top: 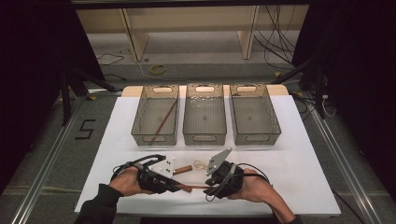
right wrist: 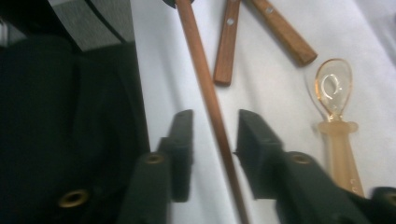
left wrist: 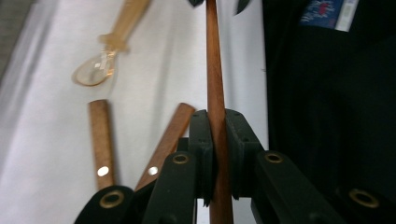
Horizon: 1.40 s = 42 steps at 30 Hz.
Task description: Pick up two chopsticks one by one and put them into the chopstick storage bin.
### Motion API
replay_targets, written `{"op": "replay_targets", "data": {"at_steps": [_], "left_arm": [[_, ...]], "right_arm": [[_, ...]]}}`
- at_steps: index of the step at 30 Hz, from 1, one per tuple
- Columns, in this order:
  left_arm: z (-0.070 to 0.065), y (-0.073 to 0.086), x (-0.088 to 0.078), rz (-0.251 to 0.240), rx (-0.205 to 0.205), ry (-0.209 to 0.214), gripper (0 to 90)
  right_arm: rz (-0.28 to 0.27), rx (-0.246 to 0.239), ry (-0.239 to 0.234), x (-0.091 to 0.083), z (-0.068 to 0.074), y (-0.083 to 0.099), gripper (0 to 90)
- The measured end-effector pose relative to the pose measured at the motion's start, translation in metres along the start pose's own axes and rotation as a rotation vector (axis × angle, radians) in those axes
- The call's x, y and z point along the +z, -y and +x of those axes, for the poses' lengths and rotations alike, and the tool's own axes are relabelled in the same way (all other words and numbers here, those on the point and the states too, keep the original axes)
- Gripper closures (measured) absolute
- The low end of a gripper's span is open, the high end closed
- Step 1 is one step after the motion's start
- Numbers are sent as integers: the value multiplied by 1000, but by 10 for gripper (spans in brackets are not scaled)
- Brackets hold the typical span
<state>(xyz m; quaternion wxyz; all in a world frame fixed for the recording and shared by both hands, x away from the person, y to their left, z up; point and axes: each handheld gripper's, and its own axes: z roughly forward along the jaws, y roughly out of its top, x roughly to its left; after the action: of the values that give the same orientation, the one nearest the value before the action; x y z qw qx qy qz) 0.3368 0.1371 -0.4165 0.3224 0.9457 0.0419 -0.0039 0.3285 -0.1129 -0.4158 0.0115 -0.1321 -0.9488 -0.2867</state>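
A thin brown stick (top: 196, 186) lies level between the two tools, low over the white surface (top: 299, 172) near its front edge. The left tool (top: 175, 185) is clamped tight on one end of the stick; in the left gripper view its two black jaws press on the stick from both sides. The right tool (top: 210, 186) has the stick between its jaws, but the jaws stand apart from it with gaps on both sides, so it does not grip.

Close by, just behind the stick, lie two short brown handles (right wrist: 229, 46) with small silver dots. They fan out from each other, and one end peeks out between the tools in the high view. Beside them lies a clear orange spoon (right wrist: 332, 88), bowl up, near the right tool's jaw. These things sit right next to the stick.

Farther back stand three clear bins (top: 204, 135) in a row. The left bin (top: 140, 126) holds another long stick (top: 163, 120), leaning. The other two bins look bare.
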Motion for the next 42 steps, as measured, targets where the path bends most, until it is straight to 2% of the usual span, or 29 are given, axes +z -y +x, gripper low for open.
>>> {"op": "replay_targets", "data": {"at_steps": [1,5,8,12,15,18,20,23,28,29,36,42], "left_arm": [[1,1,-1,-3,-9,-8,819],[6,3,-6,-7,-55,-54,819],[11,6,-8,-20,-91,-83,819],[15,8,-14,-44,-150,-121,820],[20,10,-20,-77,-217,-146,819],[26,14,-28,-121,-297,-189,819],[29,17,-33,-161,-348,-219,819],[34,21,-38,-190,-404,-266,819],[41,28,-45,-230,-476,-316,819],[43,30,-46,-237,-483,-316,819],[56,35,-54,-272,-560,-385,819],[69,41,-65,-277,-609,-443,819]], "right_arm": [[-14,3,12,-3,-1,0,565],[-97,54,57,-17,-6,-1,464],[-181,111,92,-25,-9,1,407],[-265,160,135,-34,-13,5,365],[-311,194,159,-40,-15,8,339],[-366,228,165,-44,-17,13,324],[-369,249,166,-45,-18,17,308],[-385,279,171,-45,-22,25,295],[-411,335,186,-43,-26,38,279],[-417,350,182,-42,-26,40,278],[-422,397,178,-38,-28,50,260],[-422,409,173,-36,-29,53,255]]}}
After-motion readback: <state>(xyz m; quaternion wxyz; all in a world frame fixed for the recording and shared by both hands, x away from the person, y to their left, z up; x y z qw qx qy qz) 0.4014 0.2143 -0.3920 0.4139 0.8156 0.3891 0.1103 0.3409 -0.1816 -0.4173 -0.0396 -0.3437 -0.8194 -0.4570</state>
